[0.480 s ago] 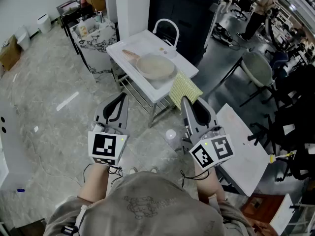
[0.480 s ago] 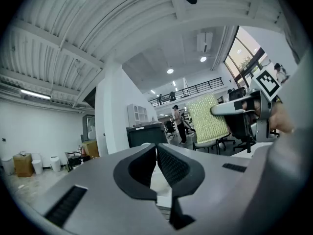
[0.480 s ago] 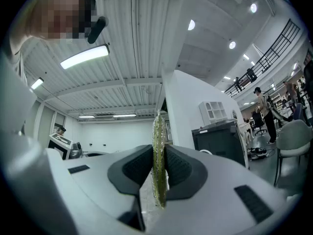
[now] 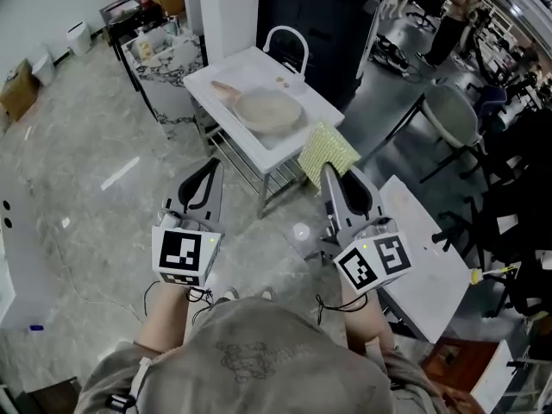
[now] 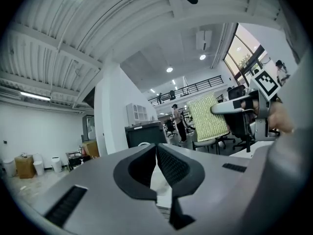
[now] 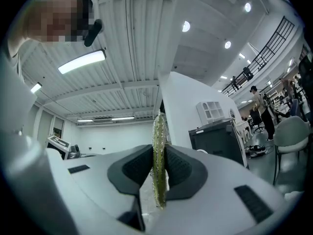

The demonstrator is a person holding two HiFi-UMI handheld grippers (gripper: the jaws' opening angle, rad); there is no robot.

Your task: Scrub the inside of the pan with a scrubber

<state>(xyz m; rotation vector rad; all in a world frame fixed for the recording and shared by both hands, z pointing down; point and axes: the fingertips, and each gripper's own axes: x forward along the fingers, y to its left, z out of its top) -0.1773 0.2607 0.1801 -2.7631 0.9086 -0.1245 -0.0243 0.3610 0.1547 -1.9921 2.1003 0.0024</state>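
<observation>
The white sink stand [image 4: 250, 69] stands ahead of both grippers in the head view. The pan [image 4: 269, 110] lies flat in its basin, with its handle pointing far-left. The pan is well apart from both pairs of jaws, with nothing between it and them but the stand's near rim.

The yellow-green scrubber [image 4: 328, 149] hangs just off the stand's near right corner, close to the pan but not touching it. The right gripper [image 4: 329, 172] has its jaws pinched on the scrubber's near edge. The right gripper view shows the scrubber [image 6: 158, 146] edge-on between the two pads. The left gripper [image 4: 210, 169] hovers to the left, short of the stand. Its jaws [image 5: 156, 147] are pressed together at the tips, with nothing in them.

Behind the stand is a black cabinet [image 4: 319, 15], and a white table [image 4: 423, 248] stands near on the right. A round grey chair [image 4: 450, 115] stands far right. An arched white tap [image 4: 287, 46] rises at the sink's far edge.
</observation>
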